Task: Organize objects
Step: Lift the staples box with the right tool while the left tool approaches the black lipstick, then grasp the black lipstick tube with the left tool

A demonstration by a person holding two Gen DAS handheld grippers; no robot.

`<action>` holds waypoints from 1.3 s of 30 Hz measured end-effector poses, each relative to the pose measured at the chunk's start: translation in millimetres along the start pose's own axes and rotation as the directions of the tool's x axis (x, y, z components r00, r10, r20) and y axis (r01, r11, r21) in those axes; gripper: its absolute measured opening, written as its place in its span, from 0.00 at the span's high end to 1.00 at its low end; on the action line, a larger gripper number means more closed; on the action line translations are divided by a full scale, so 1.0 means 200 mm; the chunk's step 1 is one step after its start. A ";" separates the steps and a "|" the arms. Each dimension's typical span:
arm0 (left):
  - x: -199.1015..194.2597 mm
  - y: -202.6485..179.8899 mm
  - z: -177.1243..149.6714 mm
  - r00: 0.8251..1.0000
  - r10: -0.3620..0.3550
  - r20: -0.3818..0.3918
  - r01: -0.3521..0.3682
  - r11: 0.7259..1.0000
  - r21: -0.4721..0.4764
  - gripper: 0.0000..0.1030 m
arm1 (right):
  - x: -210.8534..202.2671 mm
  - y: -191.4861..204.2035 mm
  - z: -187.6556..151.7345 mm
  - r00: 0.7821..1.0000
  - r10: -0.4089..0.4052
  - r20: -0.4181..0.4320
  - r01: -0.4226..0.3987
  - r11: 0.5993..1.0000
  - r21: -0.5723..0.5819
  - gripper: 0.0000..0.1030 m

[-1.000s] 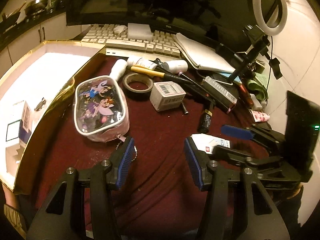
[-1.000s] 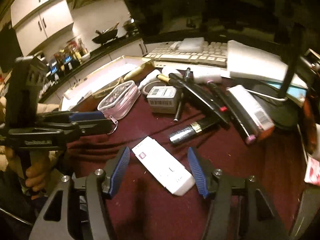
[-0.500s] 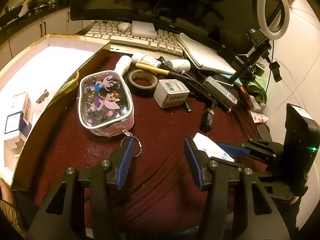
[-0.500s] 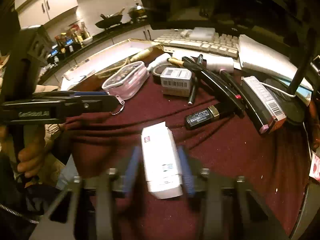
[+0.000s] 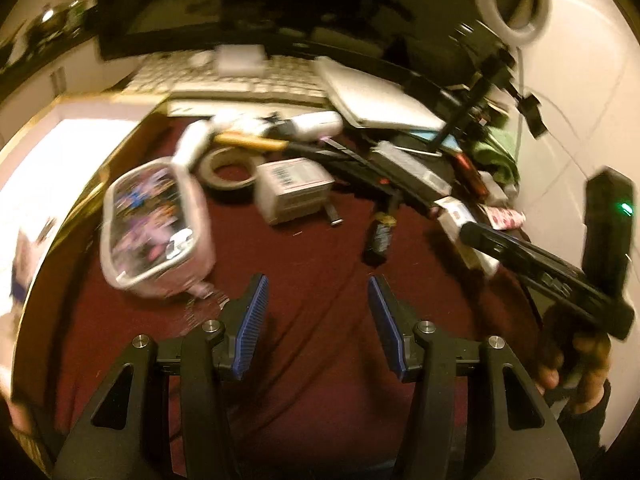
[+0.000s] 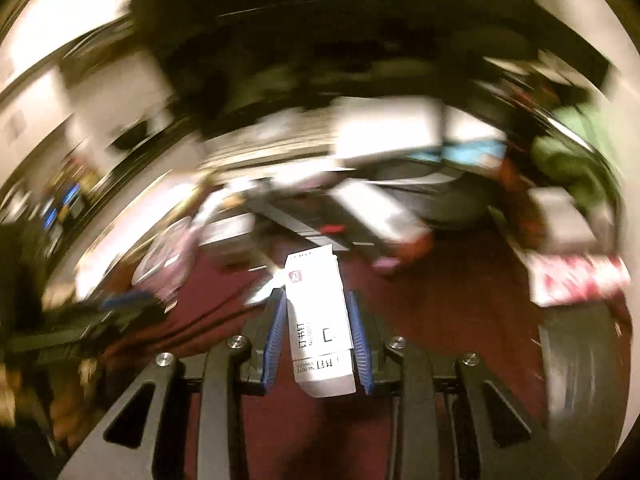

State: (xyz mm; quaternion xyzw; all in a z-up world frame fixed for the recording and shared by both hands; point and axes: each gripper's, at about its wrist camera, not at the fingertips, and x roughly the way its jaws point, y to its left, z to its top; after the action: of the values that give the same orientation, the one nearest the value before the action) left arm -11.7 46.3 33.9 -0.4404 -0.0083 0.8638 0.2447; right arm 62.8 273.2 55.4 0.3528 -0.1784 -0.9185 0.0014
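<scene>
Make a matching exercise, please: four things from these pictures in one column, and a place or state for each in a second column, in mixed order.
Things
1. white box
2. left tool
3. tape roll
4. cartoon pouch

Places or states
A. open, holding nothing
B. lying next to the gold edge of the tray
C. clamped in the right tool
D. lying beside the grey barcode carton

Pairs: 1-C, 2-A, 3-D, 4-B

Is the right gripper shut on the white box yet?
Yes: the right gripper has both blue pads against the white box's sides.
</scene>
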 end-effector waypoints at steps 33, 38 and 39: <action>0.15 0.02 0.06 1.000 -0.028 0.000 0.028 0.999 -0.038 0.83 | 0.11 -0.07 -0.04 0.997 -0.069 -0.027 0.071 0.995 0.075 0.69; -0.04 0.14 0.03 0.995 -0.006 0.095 0.017 0.993 -0.118 0.83 | 0.08 0.07 -0.05 0.995 0.097 -0.004 -0.096 0.991 0.097 0.69; -0.07 0.16 0.03 0.994 -0.001 0.105 0.015 0.992 -0.126 0.83 | 0.07 0.12 -0.05 0.994 0.110 -0.002 -0.109 0.991 0.073 0.69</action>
State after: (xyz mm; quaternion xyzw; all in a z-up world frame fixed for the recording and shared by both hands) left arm -22.6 13.2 40.5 -0.4091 -0.0775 0.8824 0.2191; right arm 55.4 246.0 47.1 0.3451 -0.2309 -0.9089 0.0395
